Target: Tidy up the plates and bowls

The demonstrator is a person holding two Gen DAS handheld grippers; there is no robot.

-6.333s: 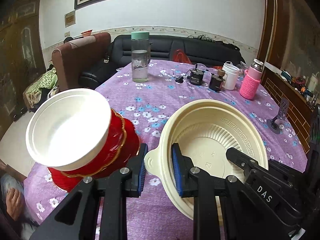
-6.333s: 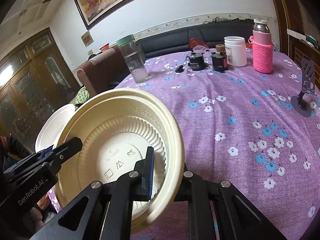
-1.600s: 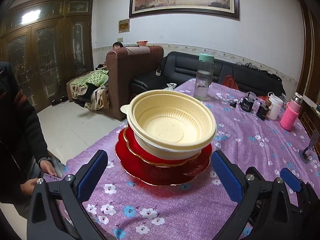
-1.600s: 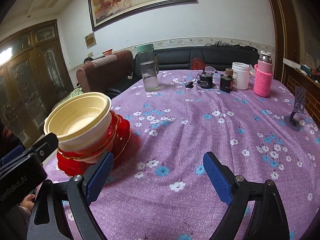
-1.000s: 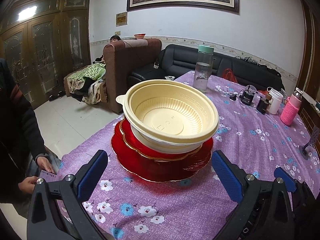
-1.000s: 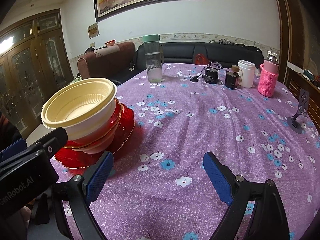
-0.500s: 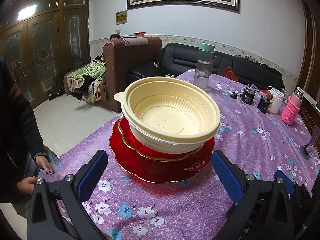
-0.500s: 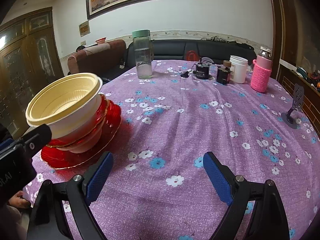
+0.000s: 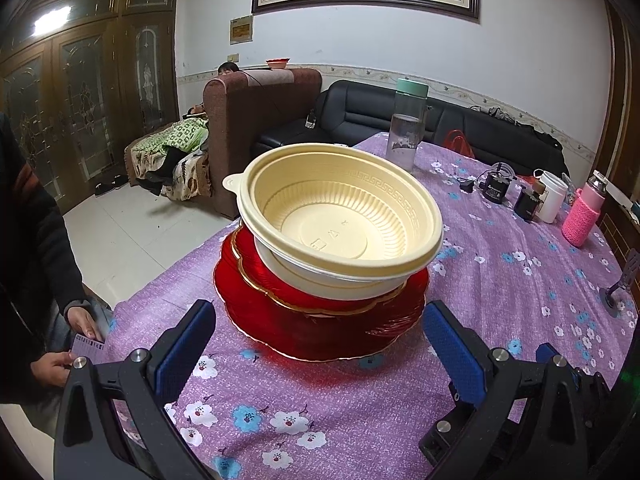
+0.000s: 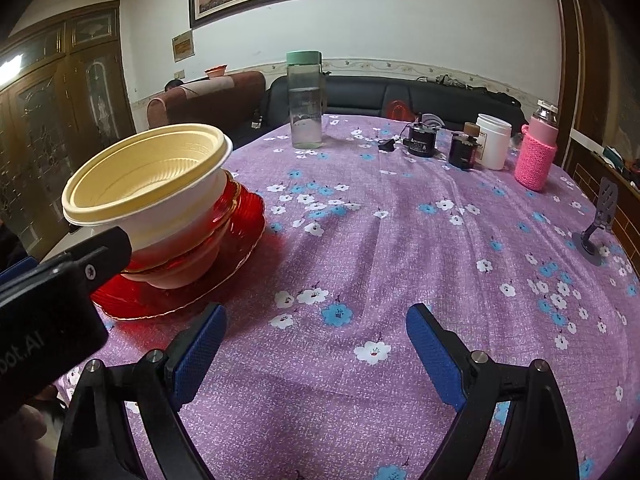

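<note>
A cream plastic bowl (image 9: pixel 340 216) sits on top of a white bowl (image 9: pixel 320 276), which rests in red gold-rimmed dishes on a red plate (image 9: pixel 320 332). The stack stands near the table's left edge and also shows in the right wrist view (image 10: pixel 148 184). My left gripper (image 9: pixel 320 348) is open and empty, just in front of the stack with its jaws wide apart. My right gripper (image 10: pixel 316 344) is open and empty over the purple cloth, to the right of the stack.
A flowered purple cloth (image 10: pixel 400 240) covers the round table. At the far side stand a clear bottle with a green lid (image 10: pixel 305 100), two dark jars (image 10: pixel 422 140), a white jar (image 10: pixel 494 146) and a pink-sleeved bottle (image 10: pixel 538 156). A phone stand (image 10: pixel 600 220) is at the right. A person's hand (image 9: pixel 60 364) is at the left edge.
Six seconds ago both grippers held bowls; now the bowls are stacked on the red dishes and both grippers are open. In the last second the left gripper crept closer and the right view swung slightly.
</note>
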